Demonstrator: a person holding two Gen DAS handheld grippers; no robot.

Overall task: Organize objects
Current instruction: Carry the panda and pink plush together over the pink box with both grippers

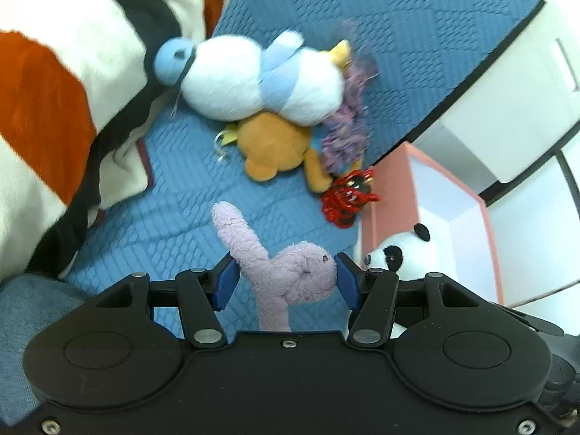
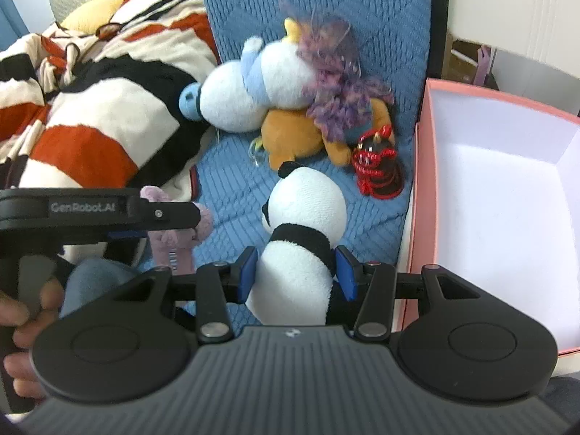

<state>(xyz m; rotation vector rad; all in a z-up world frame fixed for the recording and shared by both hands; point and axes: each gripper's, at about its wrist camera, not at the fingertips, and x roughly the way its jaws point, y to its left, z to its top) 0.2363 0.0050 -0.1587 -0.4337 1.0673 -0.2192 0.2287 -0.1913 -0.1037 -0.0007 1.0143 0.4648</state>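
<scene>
**Two grippers, each clamped on a soft toy above a blue mat**

Both grippers are pitched steeply downward toward the blue mat (image 1: 174, 217). The left gripper (image 1: 286, 279) is pinched on a pink plush rabbit (image 1: 279, 275), whose head is pressed between the blue pads (image 1: 225, 282) while one long ear is stood up in front of them. The right gripper (image 2: 296, 272) is clamped around the body of a plush panda (image 2: 304, 232), whose head is seen projecting beyond the fingers.

In the left wrist view, the panda (image 1: 398, 253) is seen just to the right of the gripper, in front of the pink box (image 1: 391, 195). In the right wrist view alone, the left gripper (image 2: 145, 233) is shown from the side, gripped by a hand (image 2: 25, 330) at the lower left, and the white inside of the pink box (image 2: 420, 181) is shown.

On the mat beyond, a white and blue plush (image 1: 253, 76) is seen lying on an orange plush (image 1: 275, 145), with a purple yarn tuft (image 1: 348, 123) and a red figurine (image 1: 348, 195) beside them. A striped blanket (image 1: 54, 108) is seen along the left edge.
</scene>
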